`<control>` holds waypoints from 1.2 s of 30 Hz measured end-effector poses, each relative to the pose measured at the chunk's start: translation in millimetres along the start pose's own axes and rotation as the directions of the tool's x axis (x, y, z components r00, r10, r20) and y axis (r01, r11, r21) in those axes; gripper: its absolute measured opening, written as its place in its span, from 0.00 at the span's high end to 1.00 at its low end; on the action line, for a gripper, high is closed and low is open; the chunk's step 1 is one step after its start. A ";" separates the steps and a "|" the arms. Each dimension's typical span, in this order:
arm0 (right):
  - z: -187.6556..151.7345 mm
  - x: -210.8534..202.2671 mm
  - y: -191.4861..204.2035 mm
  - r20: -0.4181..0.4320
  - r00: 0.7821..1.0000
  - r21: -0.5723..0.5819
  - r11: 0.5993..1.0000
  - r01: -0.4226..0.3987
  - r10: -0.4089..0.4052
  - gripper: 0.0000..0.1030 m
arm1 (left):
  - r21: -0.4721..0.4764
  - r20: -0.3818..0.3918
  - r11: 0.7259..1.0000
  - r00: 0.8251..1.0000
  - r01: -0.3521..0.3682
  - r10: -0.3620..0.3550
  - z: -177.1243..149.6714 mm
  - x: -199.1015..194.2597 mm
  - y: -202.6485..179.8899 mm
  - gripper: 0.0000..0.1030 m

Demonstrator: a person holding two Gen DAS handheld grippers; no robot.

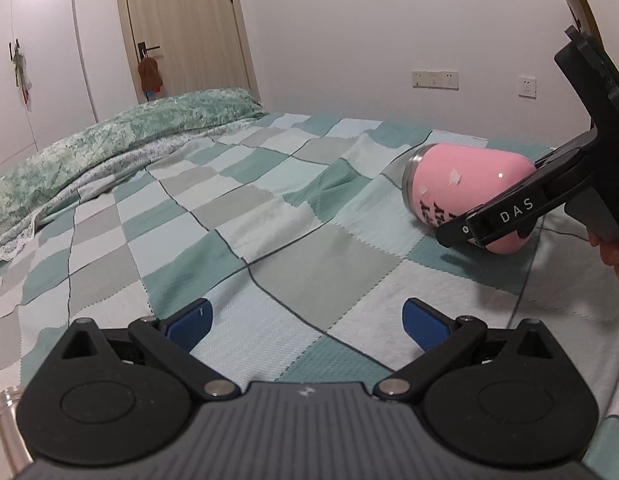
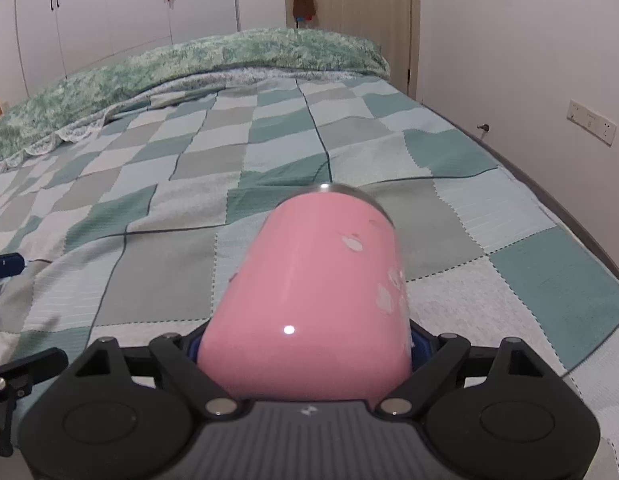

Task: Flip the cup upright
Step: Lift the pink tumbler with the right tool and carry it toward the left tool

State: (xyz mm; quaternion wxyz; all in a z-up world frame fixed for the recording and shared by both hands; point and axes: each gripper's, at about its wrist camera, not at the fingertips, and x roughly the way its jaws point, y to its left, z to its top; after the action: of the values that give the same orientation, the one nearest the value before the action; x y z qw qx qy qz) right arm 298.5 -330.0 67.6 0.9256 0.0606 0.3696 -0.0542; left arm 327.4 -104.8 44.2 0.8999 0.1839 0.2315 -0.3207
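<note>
Cup (image 1: 465, 196) on its side on bed (image 1: 269, 240), between right tool (image 2: 305, 350) fingers; blanket (image 1: 109, 140) behind.

Pink cup (image 1: 465, 184), glossy, rounded closed base, steel rim at the mouth, black lettering and chipped pale patches on its side. Lies on its side on the checked bedspread (image 1: 269, 216), mouth pointing away from the right gripper (image 2: 305, 344), whose fingers clasp its base end.
</note>
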 end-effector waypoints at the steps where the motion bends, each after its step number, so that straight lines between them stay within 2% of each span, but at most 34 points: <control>1: -1.0 -3.7 -0.2 0.011 1.000 0.001 1.000 -0.004 0.004 0.16 | 0.001 0.003 1.000 1.000 -0.002 0.002 0.2 -3.2 -2.0 0.00; 9: -11.3 -28.2 -0.5 0.051 0.998 0.007 1.000 -0.022 0.022 0.18 | -0.021 0.015 1.000 1.000 -0.009 0.010 -2.2 -32.5 -18.7 0.00; 20: -28.1 -75.3 19.5 0.131 0.988 -0.028 0.997 -0.076 0.079 0.19 | -0.040 0.044 0.998 0.998 -0.044 0.046 -5.8 -78.3 -36.1 0.00; 30: -51.4 -135.7 53.8 0.210 0.962 -0.121 0.981 -0.154 0.177 0.19 | -0.109 0.055 0.990 0.994 -0.092 0.098 -23.3 -137.1 -46.9 0.00; 36: -85.4 -164.8 87.0 0.227 0.945 -0.192 0.962 -0.194 0.236 0.19 | -0.143 0.029 0.978 0.987 -0.150 0.156 -45.9 -178.5 -53.2 0.00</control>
State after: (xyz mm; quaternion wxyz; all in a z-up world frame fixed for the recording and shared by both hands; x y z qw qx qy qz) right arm 134.4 -222.0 126.3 0.9667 0.0158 0.2455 0.0712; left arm 155.9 -33.6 92.0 0.9370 0.1309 0.2207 -0.2369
